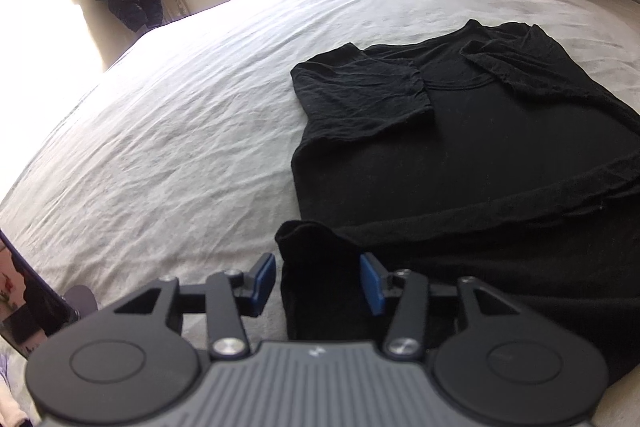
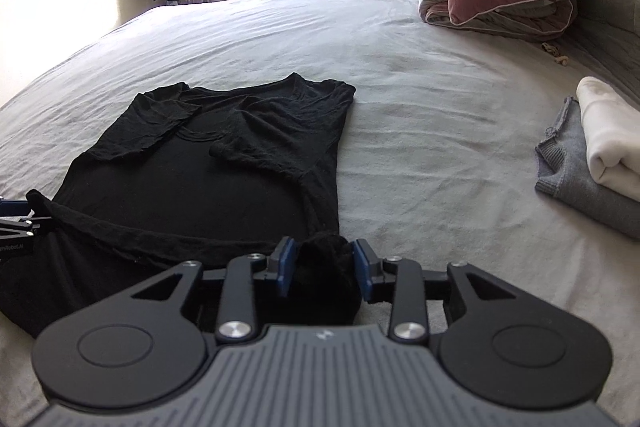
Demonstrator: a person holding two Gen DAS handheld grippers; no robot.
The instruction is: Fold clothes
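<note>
On the white-sheeted bed (image 2: 400,75), the black short-sleeved cotton T-shirt (image 2: 224,163) is lying flat w/ both sleeves folded in and the hem being doubled up toward the collar, so roughly halfway done. The left gripper (image 1: 318,281) and right gripper (image 2: 322,267) are being held w/ fingers apart, a hem corner sitting loose between each pair, pads not pressing. Final fold and stacking on the folded grey and white clothes pile (image 2: 592,163) are probably remaining.

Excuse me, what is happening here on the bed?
A person is folding a black T-shirt on the bed with two hand-held grippers. Both sleeves are already folded in. The left hand-held gripper and the right hand-held gripper each stand at a bottom corner, jaws apart with cloth between them. Folded clothes lie to the right.
</note>
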